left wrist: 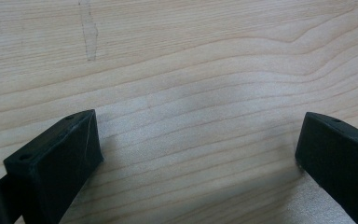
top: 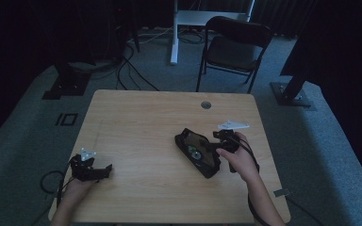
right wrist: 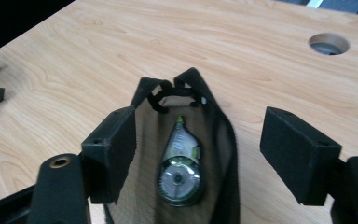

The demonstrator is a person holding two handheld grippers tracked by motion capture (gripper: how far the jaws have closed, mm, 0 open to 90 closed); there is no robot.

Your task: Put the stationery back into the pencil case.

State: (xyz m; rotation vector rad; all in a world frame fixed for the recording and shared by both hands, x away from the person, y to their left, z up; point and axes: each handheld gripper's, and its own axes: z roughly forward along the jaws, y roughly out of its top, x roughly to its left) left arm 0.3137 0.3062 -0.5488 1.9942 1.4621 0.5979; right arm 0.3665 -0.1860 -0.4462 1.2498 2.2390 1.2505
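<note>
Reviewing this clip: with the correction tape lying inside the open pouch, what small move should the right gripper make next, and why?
Probably bring the right gripper back and up, clear of the black pouch. Its jaws stand open with nothing between the pads, and the correction tape already lies inside the pouch. The left gripper rests open on the table, far off.

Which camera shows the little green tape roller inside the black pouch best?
The right gripper view. It looks straight down into the open pouch, so the tape roller shows large and clear between the open jaws. In the high view the roller is just a tiny pale spot in the pouch. The left gripper view faces bare table.
</note>
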